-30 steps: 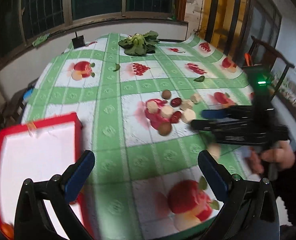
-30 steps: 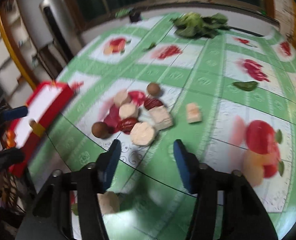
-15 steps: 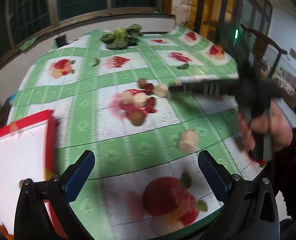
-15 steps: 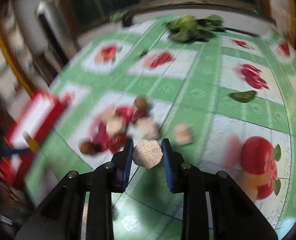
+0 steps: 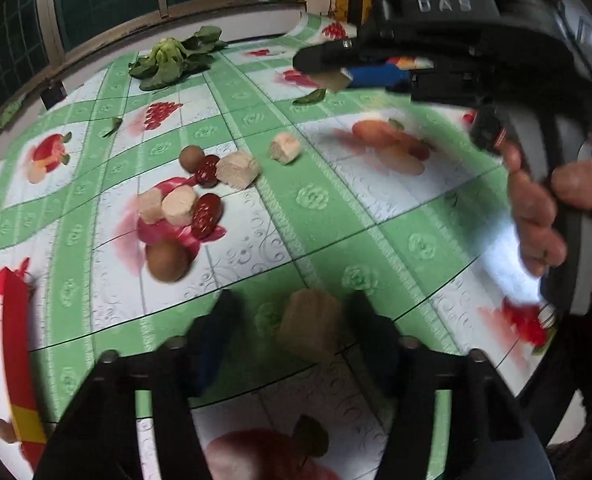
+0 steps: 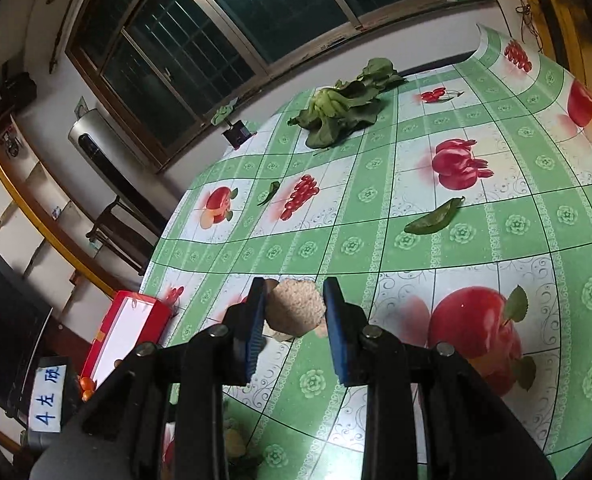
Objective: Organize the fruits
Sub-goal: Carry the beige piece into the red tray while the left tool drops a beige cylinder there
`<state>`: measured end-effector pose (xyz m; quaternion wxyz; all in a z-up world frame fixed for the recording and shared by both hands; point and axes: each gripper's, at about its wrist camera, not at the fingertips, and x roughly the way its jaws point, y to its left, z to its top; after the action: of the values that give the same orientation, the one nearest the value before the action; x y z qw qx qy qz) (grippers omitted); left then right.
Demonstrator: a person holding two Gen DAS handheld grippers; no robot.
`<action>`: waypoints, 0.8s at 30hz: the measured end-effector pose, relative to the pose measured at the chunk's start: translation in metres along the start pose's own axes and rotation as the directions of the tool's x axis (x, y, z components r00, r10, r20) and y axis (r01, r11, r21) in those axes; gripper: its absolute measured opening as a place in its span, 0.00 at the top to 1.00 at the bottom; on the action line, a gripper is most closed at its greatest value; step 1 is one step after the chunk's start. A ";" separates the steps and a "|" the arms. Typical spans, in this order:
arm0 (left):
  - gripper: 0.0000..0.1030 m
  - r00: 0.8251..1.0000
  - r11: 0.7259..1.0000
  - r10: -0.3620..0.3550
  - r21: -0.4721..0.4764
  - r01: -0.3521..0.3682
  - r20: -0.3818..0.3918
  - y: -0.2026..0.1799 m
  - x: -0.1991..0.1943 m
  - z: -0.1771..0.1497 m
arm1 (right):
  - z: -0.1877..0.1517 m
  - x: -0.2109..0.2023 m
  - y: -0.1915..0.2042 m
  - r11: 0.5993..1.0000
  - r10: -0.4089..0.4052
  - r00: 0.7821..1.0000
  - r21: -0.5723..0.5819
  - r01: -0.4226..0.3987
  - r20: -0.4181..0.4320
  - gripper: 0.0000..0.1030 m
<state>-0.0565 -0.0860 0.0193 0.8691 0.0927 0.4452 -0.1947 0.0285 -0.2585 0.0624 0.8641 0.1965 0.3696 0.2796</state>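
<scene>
In the left wrist view my left gripper (image 5: 292,312) hangs low over the green tablecloth (image 5: 375,208), its jaws closing around a tan fruit chunk (image 5: 309,328). The chunk sits nearer the right finger, with a gap on its left. Beyond lie brown round fruits (image 5: 167,256), red dates (image 5: 206,216) and pale chunks (image 5: 238,168). My right gripper (image 6: 295,300) is shut on a pale round chunk (image 6: 296,312), held above the cloth. The left wrist view shows the right gripper (image 5: 329,70) raised at upper right, gripped by a hand (image 5: 535,208).
A red box with a white inside (image 5: 16,320) stands at the table's left edge, also in the right wrist view (image 6: 128,328). Leafy greens (image 5: 172,60) lie at the far side, a loose leaf (image 5: 309,98) nearer. A small dark box (image 5: 54,94) sits far left.
My left gripper dropped toward the lone tan chunk and its jaws narrowed around it. My right gripper shut on the pale round chunk and lifted it off the pile.
</scene>
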 end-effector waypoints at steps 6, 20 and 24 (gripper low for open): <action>0.75 0.999 0.999 -0.047 -0.002 0.047 0.021 0.001 -0.009 -0.007 | -0.002 0.003 -0.001 1.000 -0.005 1.000 -0.007 0.005 -0.002 0.70; 0.75 0.927 0.923 0.314 -0.294 -0.247 0.205 0.079 -0.162 -0.074 | -0.051 0.030 0.102 0.970 0.152 0.980 -0.174 -0.173 -0.126 0.70; 0.75 0.867 0.827 0.470 -0.425 -0.368 0.165 0.130 -0.187 -0.102 | -0.084 0.052 0.166 0.927 0.235 0.947 -0.242 -0.286 -0.219 0.70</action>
<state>-0.1759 0.1136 0.1088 0.9426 -0.0078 0.3236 0.0822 -0.0607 -0.0877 0.0712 0.7995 0.0970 0.3772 0.4573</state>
